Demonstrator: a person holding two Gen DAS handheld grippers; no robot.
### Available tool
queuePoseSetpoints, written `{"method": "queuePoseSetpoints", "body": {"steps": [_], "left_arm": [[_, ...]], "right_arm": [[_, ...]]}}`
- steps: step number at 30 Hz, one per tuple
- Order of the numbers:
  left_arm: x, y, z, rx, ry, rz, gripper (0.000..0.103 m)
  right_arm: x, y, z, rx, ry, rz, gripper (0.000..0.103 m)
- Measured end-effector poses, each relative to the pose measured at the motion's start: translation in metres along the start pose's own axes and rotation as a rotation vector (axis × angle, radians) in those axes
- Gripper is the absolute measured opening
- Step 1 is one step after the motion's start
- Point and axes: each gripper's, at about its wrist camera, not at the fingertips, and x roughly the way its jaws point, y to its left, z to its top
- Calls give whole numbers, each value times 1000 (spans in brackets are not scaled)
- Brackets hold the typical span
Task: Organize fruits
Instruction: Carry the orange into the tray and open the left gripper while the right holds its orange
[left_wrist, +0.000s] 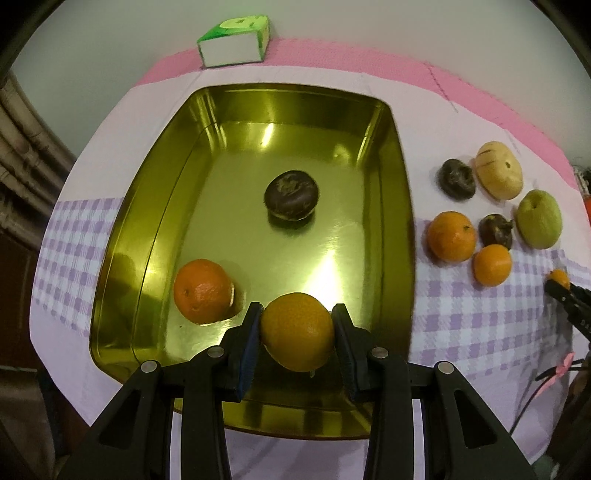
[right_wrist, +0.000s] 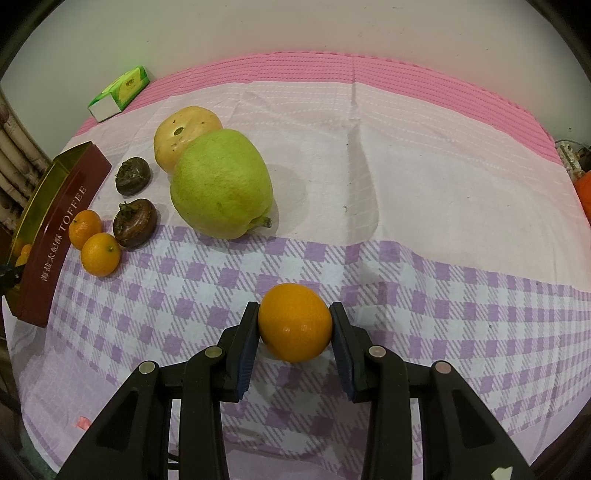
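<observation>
My left gripper (left_wrist: 297, 328) is shut on a small orange (left_wrist: 297, 332) above the near end of the gold tin tray (left_wrist: 391, 155). In the tray lie another orange (left_wrist: 202, 290) and a dark water chestnut (left_wrist: 291, 195). My right gripper (right_wrist: 294, 325) is shut on a small orange (right_wrist: 294, 326) just above the checked cloth. It also shows in the left wrist view (left_wrist: 559, 282). To the tray's right lie two oranges (right_wrist: 100, 254), two dark chestnuts (right_wrist: 135, 222), a green pear (right_wrist: 221, 184) and a yellow fruit (right_wrist: 186, 133).
The tray's maroon side reads TOFFEE (right_wrist: 55, 236). A green and white box (left_wrist: 233, 41) sits at the table's back edge by the wall. The pink and purple checked cloth (right_wrist: 424, 206) covers the table.
</observation>
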Motion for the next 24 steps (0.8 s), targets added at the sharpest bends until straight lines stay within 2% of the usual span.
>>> {"method": "queuePoseSetpoints", "body": {"steps": [9,24], "left_arm": [[18,5,2,-21,18,11,39],[28,15,2,-38,17,21,40]], "right_arm": [[0,1,0,0,-2,-5,35],[1,1,-1,7,-8,-27,35]]}}
